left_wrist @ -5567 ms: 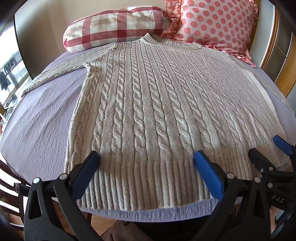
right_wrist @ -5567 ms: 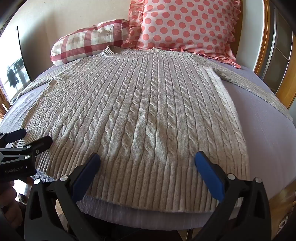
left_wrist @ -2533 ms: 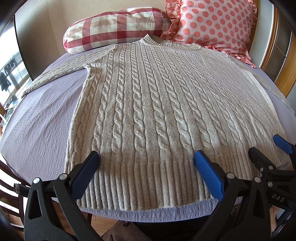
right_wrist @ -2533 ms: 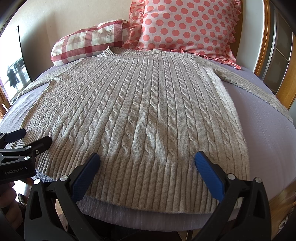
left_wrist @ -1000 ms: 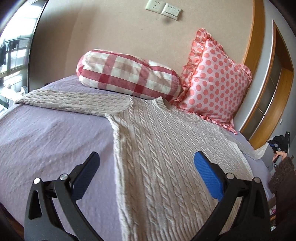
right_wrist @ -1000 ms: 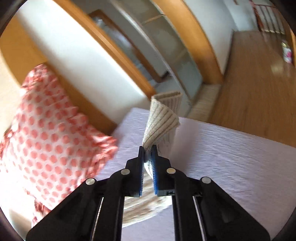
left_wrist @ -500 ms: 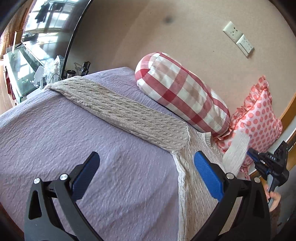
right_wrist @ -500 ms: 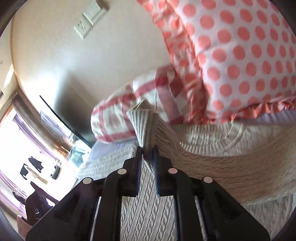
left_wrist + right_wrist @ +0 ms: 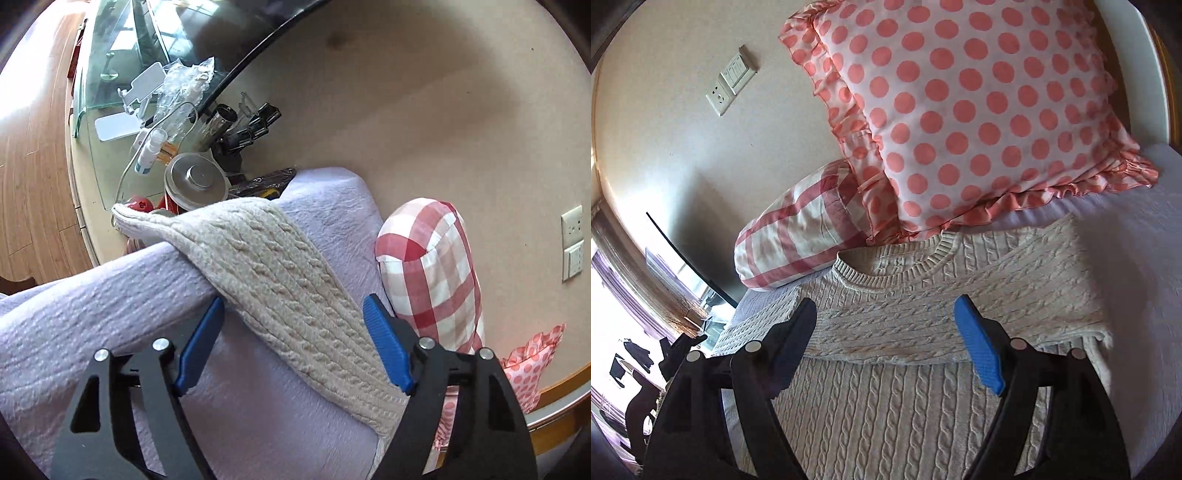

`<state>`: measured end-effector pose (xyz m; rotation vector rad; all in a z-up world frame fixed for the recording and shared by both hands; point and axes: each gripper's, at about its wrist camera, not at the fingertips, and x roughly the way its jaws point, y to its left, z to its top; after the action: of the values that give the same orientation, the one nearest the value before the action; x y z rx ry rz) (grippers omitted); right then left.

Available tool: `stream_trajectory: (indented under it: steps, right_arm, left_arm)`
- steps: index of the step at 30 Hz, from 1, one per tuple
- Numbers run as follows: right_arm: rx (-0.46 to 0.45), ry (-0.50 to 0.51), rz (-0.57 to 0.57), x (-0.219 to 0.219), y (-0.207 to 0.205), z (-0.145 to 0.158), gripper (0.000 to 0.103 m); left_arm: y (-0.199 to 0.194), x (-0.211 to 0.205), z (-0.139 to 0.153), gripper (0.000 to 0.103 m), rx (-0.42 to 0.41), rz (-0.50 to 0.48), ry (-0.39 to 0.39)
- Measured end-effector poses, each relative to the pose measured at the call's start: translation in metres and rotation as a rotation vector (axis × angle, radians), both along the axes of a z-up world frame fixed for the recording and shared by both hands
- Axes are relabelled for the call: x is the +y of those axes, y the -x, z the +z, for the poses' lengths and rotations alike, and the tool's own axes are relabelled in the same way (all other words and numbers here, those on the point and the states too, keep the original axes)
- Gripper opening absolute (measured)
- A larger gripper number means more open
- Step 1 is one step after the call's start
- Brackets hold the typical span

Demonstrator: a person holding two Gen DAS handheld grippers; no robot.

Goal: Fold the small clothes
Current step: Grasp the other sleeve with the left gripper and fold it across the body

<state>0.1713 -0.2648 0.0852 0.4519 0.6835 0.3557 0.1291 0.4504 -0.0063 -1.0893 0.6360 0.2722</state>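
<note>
A beige cable-knit sweater [image 9: 894, 410] lies flat on the lilac bedspread [image 9: 1137, 266], neck toward the pillows. Its right sleeve [image 9: 960, 321] lies folded across the chest. My right gripper [image 9: 886, 343] is open just above that folded sleeve, holding nothing. The left sleeve [image 9: 280, 291] stretches out to the bed's edge, its cuff hanging over the side. My left gripper [image 9: 295, 343] is open with its jaws on either side of this sleeve, about midway along it. The other gripper shows faintly at the left in the right wrist view.
A red-checked bolster [image 9: 798, 236] and a pink polka-dot pillow [image 9: 975, 110] lean on the wall behind the collar. Beside the bed's left edge a glass-topped stand [image 9: 122, 85] holds a metal lid, bottles and clutter [image 9: 192, 173]. Wood floor [image 9: 29, 155] lies beyond.
My right gripper carried the right sleeve across the chest, laid it down and opened. My left gripper moved out along the left sleeve and now straddles it.
</note>
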Motion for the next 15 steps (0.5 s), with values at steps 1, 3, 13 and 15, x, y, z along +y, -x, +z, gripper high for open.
stream_trajectory:
  steps: [1, 3, 13, 15]
  right_arm:
    - [-0.002, -0.004, -0.004, -0.003, 0.002, -0.001, 0.081]
    - [-0.003, -0.014, -0.005, -0.005, 0.005, -0.005, 0.081]
    - [-0.054, -0.028, 0.016, -0.013, 0.016, 0.002, 0.083]
    - [-0.071, -0.024, 0.009, -0.016, 0.019, 0.007, 0.084]
  left_arm:
    - [-0.001, 0.005, -0.001, 0.067, 0.004, 0.011, 0.01]
    - [-0.002, 0.013, -0.003, 0.056, 0.019, 0.043, 0.028]
    - [-0.034, -0.047, 0.063, 0.005, 0.11, -0.061, -0.408]
    - [-0.048, -0.113, 0.103, 0.005, 0.034, -0.193, -0.571]
